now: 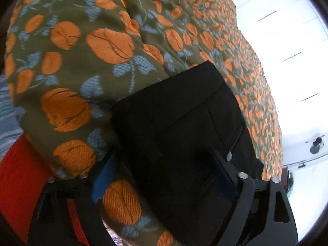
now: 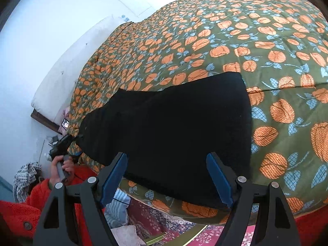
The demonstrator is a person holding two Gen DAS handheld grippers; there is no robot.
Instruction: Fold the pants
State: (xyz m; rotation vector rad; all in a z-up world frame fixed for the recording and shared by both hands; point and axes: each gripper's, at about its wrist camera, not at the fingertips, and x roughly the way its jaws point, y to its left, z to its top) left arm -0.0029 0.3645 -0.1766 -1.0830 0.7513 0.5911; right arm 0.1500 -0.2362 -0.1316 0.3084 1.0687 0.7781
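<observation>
The black pants [image 2: 170, 131] lie spread flat near the edge of the bed, on a green bedspread [image 2: 256, 47] printed with orange flowers and blue leaves, running from a narrower end at the left to a wider, squared end at the right. In the left wrist view the same pants [image 1: 184, 123] show a seam and a small metal button close to the camera, with the cloth reaching right up between the fingers. The left claw [image 1: 164, 170] stands wide, its blue pads on either side of the black fabric, and I cannot tell whether it is touching the cloth. The right claw [image 2: 167, 176] is also spread wide, its blue-padded fingers [image 2: 219, 178] poised over the near edge of the pants without closing on anything. From the right wrist view, the left claw [image 2: 76, 138] shows at the far-left end of the pants, held in a hand [image 2: 61, 168] with a red fleece sleeve [image 2: 22, 209]. Below the bed edge lies a patterned red rug [image 2: 164, 221] and some striped blue cloth [image 2: 119, 207]. A white mattress [image 2: 61, 71] leans by the pale wall at the left.
</observation>
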